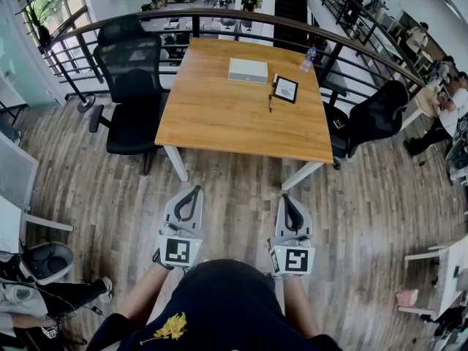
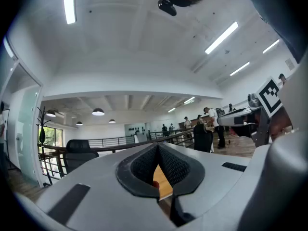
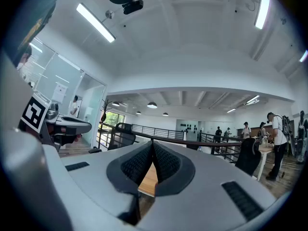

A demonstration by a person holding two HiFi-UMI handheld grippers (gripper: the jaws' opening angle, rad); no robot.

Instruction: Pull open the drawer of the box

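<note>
The left hand-held gripper is seen clenched in its own view: the ribbed pads are pressed together at the tips and nothing is held between them. The right hand-held gripper is likewise clenched, pad tips met, and empty. In the head view both are held side by side at the lower middle of the frame, just above the person's dark top, with the jaws pointed toward the top of the frame and the wooden floor beneath them.

Beyond them, across the middle of the frame, a wooden desk is seen. The box, white and flat, lies on the far part of the desk, in the upper middle of the frame, well apart from both grippers; whether its drawer is open cannot be told. Just to the right of the box a dark framed tablet is laid, with a pen beside it. A bottle is stood near the desk's far right corner. A black office chair is placed at the desk's left side, and a curved railing is seen behind.
</note>
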